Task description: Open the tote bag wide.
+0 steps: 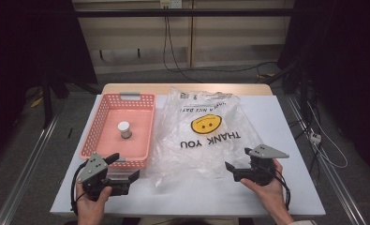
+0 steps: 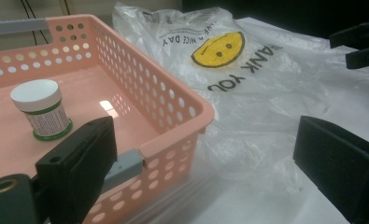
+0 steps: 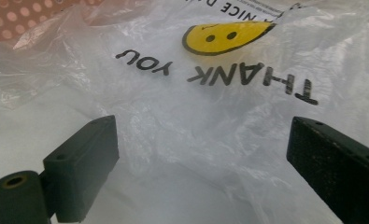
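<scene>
**Both grippers poised at the bag's near edge**

From the high view, take the crinkled clear plastic bag with the yellow smiley face and "THANK YOU" print (image 1: 206, 136) as your landmark. Your left gripper (image 1: 122, 166) sits just off its near left corner, jaws apart and holding nothing. Your right gripper (image 1: 236, 164) rests at its near right edge, jaws likewise spread and empty. The pink perforated plastic basket (image 1: 98, 126) lies touching the bag's left side, and the small white-capped jar with a green-banded label (image 1: 124, 129) stands upright inside it.

In the left gripper view, the jar (image 2: 42, 109) stands left of the bag (image 2: 247, 102), behind the basket's near wall (image 2: 173, 154); the jaws straddle that basket corner without touching it.

In the right gripper view, the bag (image 3: 196, 135) lies flat just beyond the spread jaws, apart from them.

You look to be at the approach step. Next, you probably need to pinch the bag's edge and open it for the jar.
</scene>
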The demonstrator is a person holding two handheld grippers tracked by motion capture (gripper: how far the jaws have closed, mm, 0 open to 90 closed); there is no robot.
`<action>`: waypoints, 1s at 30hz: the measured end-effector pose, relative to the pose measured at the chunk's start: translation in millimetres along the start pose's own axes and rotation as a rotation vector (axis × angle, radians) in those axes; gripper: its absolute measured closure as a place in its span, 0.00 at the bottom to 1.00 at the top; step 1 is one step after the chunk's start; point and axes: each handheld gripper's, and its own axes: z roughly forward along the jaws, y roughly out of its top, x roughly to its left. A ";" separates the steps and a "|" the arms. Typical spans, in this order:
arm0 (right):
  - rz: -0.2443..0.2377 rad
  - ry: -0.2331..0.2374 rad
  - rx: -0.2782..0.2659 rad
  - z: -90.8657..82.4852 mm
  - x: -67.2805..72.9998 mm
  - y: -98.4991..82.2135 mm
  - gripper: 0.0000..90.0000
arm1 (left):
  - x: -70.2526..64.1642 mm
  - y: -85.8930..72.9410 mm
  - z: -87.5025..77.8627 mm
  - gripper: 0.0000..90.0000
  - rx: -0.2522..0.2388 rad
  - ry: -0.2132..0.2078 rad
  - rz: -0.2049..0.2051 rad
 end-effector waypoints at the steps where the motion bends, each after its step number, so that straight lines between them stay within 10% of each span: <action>1: 0.000 0.008 0.006 2.7 1.5 1.7 0.10 | 0.0 0.0 0.0 0.07 0.000 0.000 0.000; 22: -0.160 0.107 0.211 69.2 30.3 17.3 0.12 | -0.8 -1.9 -5.0 0.05 -0.008 0.002 0.007; 30: -0.150 0.119 0.261 75.5 28.2 9.0 0.39 | -1.8 -1.8 -6.1 0.05 -0.017 -0.003 0.012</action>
